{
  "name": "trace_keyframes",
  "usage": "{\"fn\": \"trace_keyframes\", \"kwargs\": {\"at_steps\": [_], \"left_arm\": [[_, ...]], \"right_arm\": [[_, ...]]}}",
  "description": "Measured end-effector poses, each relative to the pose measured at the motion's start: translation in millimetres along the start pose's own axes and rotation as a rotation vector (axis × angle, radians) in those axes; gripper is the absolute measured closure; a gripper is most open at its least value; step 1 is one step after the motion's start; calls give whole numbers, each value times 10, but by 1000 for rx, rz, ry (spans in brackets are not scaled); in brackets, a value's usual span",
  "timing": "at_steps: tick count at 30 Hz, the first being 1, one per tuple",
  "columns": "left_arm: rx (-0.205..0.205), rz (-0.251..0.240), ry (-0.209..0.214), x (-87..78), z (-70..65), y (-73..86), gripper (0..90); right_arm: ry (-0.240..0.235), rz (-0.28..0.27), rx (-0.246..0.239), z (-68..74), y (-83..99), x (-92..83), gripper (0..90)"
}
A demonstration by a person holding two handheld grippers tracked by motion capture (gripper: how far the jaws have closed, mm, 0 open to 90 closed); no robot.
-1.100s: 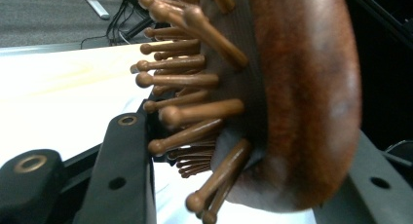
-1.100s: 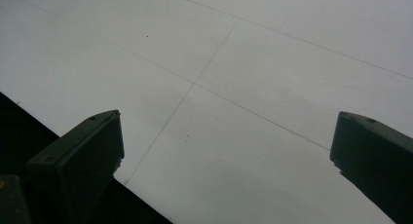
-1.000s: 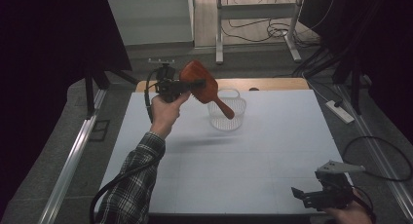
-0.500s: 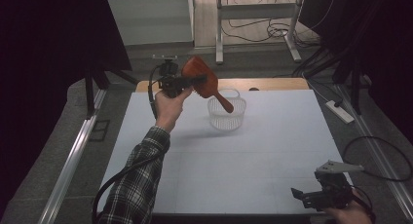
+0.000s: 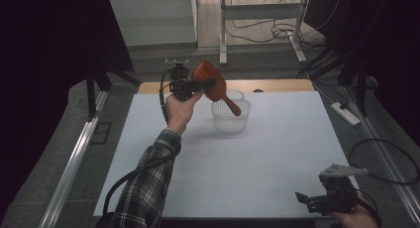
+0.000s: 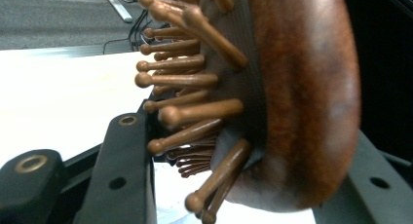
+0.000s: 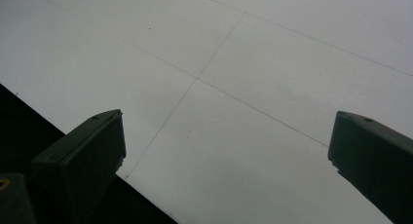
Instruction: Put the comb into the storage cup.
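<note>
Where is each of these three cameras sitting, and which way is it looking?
High view: above the person's side, looking forward and down on the white table; both forearms show, the left tool holding a wooden hairbrush over a clear basket.
Left gripper view: rides the left tool, looking along its jaws at the hairbrush's bristles.
Right gripper view: rides the right tool, facing bare table between its parted jaws.
Shared: high and left gripper views both show the hairbrush.

The right claw [image 7: 229, 156] hangs with jaws spread wide over the white table [image 7: 272, 63].
</note>
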State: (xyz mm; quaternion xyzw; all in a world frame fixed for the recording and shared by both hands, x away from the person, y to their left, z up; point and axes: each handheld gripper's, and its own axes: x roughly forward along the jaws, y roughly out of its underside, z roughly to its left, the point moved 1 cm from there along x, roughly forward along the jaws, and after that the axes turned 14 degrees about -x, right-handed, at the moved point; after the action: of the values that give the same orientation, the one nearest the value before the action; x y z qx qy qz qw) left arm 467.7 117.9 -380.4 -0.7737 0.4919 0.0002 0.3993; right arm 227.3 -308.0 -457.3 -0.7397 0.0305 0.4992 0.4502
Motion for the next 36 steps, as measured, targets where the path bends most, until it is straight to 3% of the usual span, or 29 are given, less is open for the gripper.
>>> {"fn": "trace_keyframes", "kwargs": {"at_steps": [9, 22, 36], "left_arm": [[2, 12, -16, 188, 30, 82, 536], [6, 28, -44, 328, 95, 185, 536], [-28, 40, -54, 439, 209, 316, 535]], "right_arm": [[0, 0, -9, 4, 0, -3, 5], [-1, 4, -11, 10, -1, 1, 8], [0, 7, -12, 8, -1, 8, 8]]}}
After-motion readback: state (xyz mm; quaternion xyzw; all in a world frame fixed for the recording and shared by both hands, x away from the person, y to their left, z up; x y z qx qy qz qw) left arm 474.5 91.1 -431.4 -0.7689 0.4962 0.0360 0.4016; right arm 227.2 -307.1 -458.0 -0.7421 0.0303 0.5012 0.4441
